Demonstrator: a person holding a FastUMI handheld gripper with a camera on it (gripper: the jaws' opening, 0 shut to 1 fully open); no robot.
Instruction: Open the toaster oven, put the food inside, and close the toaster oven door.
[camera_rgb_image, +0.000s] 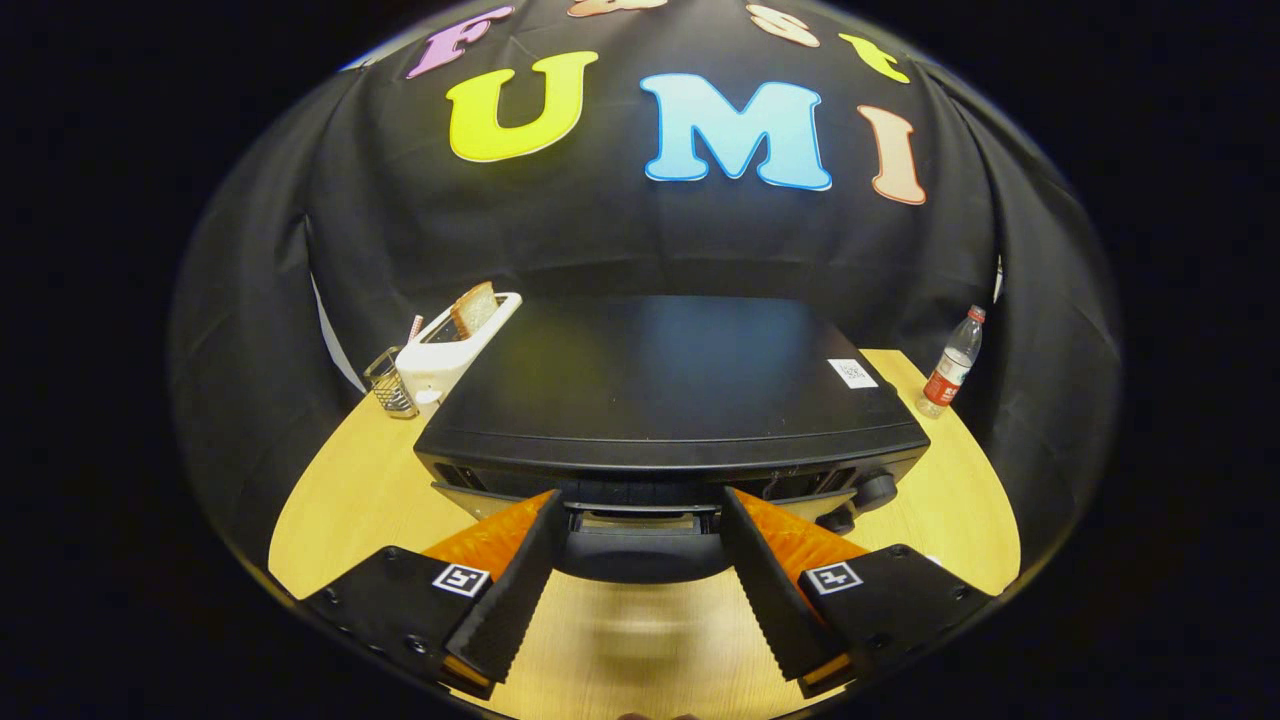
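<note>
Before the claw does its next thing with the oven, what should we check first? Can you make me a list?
1. Claw open: ok, fingers spread wide.
2. Door handle between the fingers: ok, it sits right between the tips.
3. Fingers pressing the handle: not ok yet, gaps on both sides.
4. Toaster oven door shut or open: cannot tell, the view looks down over the top.
5. Food ready: ok, bread stands in the white toaster beside the oven.
6. Water bottle out of the way: ok, upright near the far corner.
</note>
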